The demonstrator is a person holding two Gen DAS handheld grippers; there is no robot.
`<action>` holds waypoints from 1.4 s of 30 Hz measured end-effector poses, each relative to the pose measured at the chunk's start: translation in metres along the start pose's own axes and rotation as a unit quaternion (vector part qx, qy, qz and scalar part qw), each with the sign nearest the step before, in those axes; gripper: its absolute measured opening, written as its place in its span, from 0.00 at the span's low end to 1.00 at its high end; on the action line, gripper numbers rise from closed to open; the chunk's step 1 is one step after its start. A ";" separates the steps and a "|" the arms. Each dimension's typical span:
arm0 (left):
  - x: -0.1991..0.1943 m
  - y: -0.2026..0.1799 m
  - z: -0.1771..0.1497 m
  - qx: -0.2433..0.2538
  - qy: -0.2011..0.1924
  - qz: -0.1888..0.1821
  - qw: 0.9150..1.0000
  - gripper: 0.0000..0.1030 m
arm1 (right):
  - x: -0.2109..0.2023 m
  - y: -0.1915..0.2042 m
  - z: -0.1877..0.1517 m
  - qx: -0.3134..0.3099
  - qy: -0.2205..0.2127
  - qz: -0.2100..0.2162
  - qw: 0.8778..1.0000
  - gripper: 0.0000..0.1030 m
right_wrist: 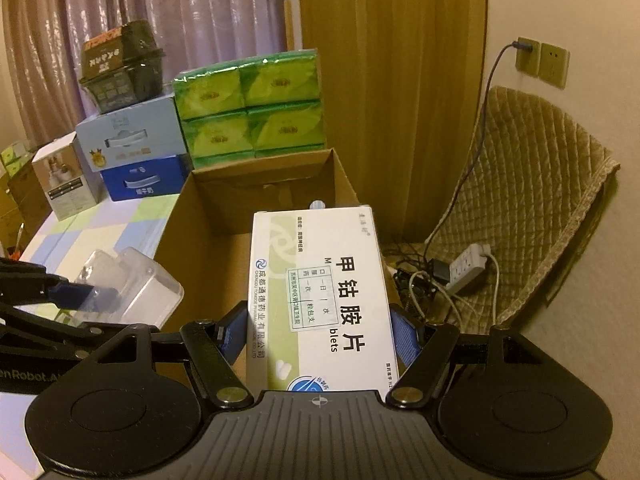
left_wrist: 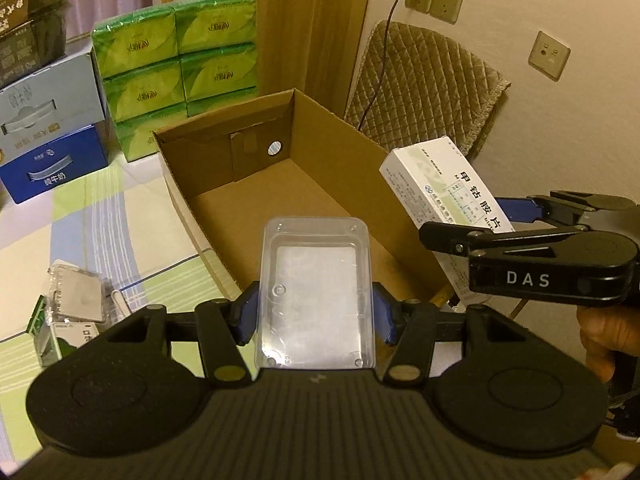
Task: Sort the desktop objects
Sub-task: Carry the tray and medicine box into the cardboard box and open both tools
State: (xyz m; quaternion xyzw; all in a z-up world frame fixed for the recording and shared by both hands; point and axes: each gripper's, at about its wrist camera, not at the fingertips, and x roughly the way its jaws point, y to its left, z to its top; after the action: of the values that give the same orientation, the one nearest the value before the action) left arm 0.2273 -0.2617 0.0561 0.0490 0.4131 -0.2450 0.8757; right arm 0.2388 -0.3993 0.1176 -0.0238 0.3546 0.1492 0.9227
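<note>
While both grippers hang over an open cardboard box [left_wrist: 304, 184], each is clenched on an item. Seen from the left wrist, the left gripper [left_wrist: 316, 316] grasps a clear plastic tray [left_wrist: 316, 292] between its blue pads, above the box's near edge. Coming in from the right side, the right gripper [right_wrist: 320, 332] clamps a white medicine carton [right_wrist: 320, 300] printed with Chinese characters, tilted over the box's right wall. Beside the box's left wall, on the checked tablecloth [left_wrist: 100, 208], lie more clear packets [left_wrist: 76, 292]. Behind the box's far edge stand stacked green tissue packs [left_wrist: 176, 60] and a blue carton [left_wrist: 52, 164].
</note>
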 end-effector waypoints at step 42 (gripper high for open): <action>-0.023 0.040 -0.034 -0.067 -0.031 0.025 0.997 0.60 | 0.016 0.003 -0.010 0.038 -0.016 0.011 0.999 0.79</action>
State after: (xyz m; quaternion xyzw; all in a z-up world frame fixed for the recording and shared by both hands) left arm 0.2100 -0.2083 0.0468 -0.0070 0.3998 -0.1960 0.8954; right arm 0.2428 -0.3943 0.1001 0.0177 0.3456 0.1464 0.9267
